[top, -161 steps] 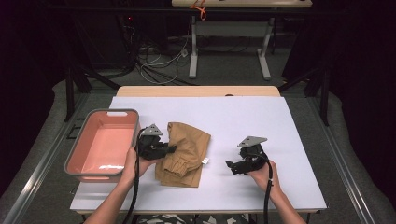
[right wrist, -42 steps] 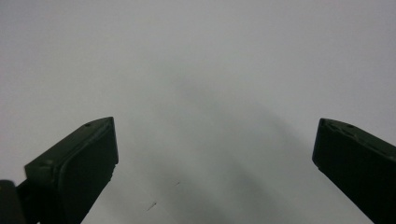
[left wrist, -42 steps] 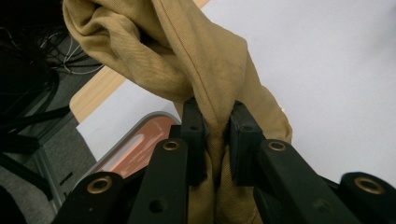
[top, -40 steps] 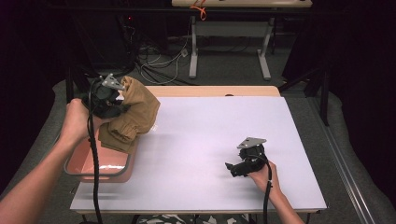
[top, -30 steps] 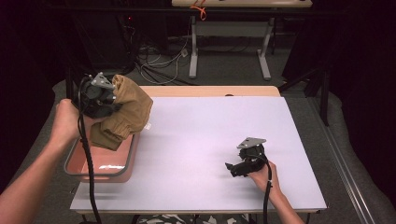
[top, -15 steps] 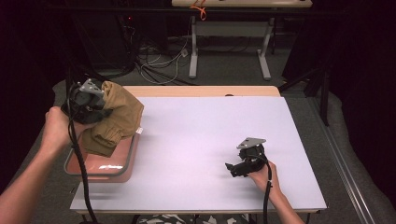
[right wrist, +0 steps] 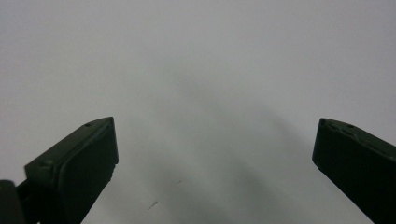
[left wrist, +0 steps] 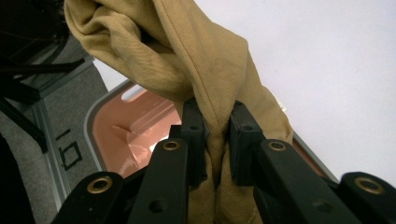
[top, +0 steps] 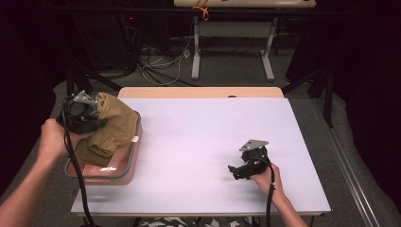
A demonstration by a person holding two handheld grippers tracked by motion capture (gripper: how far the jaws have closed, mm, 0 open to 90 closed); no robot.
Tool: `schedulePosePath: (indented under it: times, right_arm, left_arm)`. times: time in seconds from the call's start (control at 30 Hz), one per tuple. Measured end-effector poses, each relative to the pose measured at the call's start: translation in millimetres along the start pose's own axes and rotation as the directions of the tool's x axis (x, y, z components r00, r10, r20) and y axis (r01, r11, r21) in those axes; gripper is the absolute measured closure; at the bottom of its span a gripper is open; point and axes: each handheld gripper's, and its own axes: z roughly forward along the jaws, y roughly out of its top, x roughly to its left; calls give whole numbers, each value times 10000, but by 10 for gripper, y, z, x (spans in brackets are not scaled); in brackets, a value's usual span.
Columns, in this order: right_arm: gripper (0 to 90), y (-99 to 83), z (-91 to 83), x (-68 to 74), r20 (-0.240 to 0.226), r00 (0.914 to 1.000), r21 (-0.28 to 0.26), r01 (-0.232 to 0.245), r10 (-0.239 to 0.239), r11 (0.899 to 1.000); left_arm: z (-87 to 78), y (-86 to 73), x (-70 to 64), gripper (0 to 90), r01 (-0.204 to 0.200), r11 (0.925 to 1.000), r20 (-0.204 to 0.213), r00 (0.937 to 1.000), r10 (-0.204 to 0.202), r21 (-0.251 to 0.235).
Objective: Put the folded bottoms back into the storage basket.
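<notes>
Left gripper sits over the left edge of the table, jaws pinched on a bunched fold of the tan garment. High view: the cloth hangs from the grip and its lower part drapes into the pink tray, which sits at the table's left side with its gray rim partly covered by fabric. That view can't resolve the jaws themselves, they're buried in cloth. Left gripper view does: both black pads squeezed on a twisted rope of fabric, with the pink tray floor and its gray rim visible behind and left of the cloth, white tabletop to the right. Right gripper rests low near the table's right front, well apart from tray and garment. Right gripper view gives what the high view doesn't: jaws spread wide, nothing between them, bare white tabletop ahead.
</notes>
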Motion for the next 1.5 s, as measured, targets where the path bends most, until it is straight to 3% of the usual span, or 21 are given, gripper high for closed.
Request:
schedulePosePath:
  times: [0.47, 0.8, 1.03, 1.33, 1.5]
  right_arm:
    - [0, -3, 0, -9, -24, 10000, -13, -22, 22, 10000]
    - [0, -8, 10, -17, -16, 10000, 53, -41, 41, 10000]
    - [0, -8, 6, -19, 19, 10000, 53, -6, 6, 10000]
    - [0, -10, 8, -23, 7, 10000, 57, -88, 88, 9999]
    - [0, -9, 9, -24, 36, 10000, 73, -59, 59, 10000]
  left_arm:
    - [329, -261, 82, 789, 551, 9976, 561, 9968, -575, 422]
    - [560, -403, 189, 786, 937, 9923, 984, 9900, -1016, 815]
    - [690, -481, 254, 784, 1144, 9853, 872, 9882, -1259, 1269]
    - [836, -590, 293, 773, 1083, 9803, 445, 9921, -1171, 1653]
    - [919, -645, 317, 763, 1298, 9746, 384, 9896, -1390, 1824]
